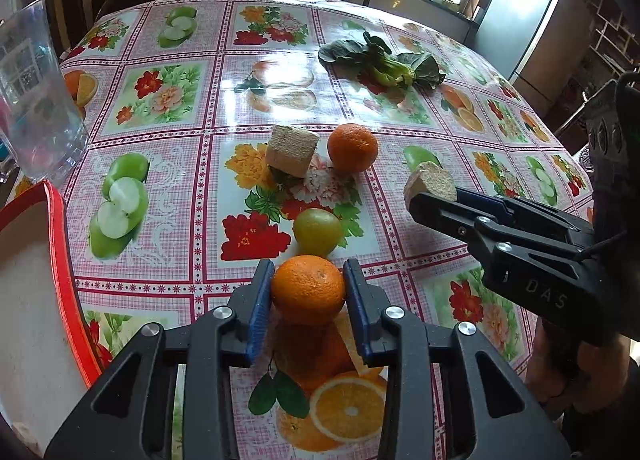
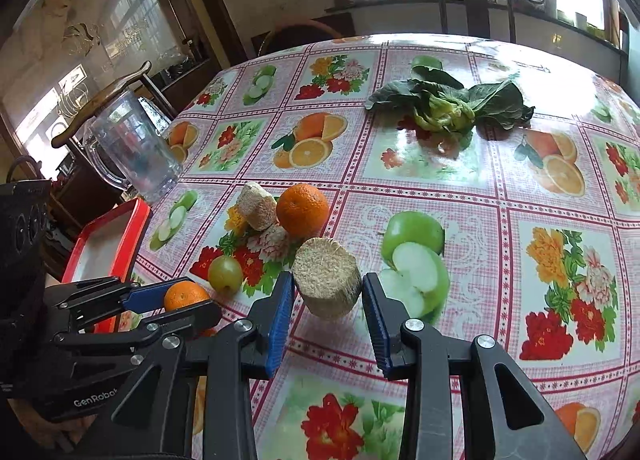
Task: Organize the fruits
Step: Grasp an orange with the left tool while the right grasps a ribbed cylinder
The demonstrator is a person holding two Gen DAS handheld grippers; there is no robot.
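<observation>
My left gripper (image 1: 309,272) is shut on an orange (image 1: 308,292) near the table's front edge; both blue pads press on its sides. The right wrist view shows the same orange (image 2: 185,294) in that gripper (image 2: 188,302), close to a red tray (image 2: 108,244). My right gripper (image 2: 328,278) is shut on a beige fibrous chunk (image 2: 326,276), which the left wrist view shows at its fingertips (image 1: 430,179). On the tablecloth lie a second orange (image 1: 352,147), a green round fruit (image 1: 318,232) and another beige chunk (image 1: 291,153).
The red tray (image 1: 60,260) with a white bottom sits at the left table edge, a clear glass mug (image 1: 36,99) behind it. Leafy greens (image 1: 384,59) lie farther back. A dark chair (image 2: 476,3) stands beyond the table. A hand (image 1: 572,372) holds the right gripper.
</observation>
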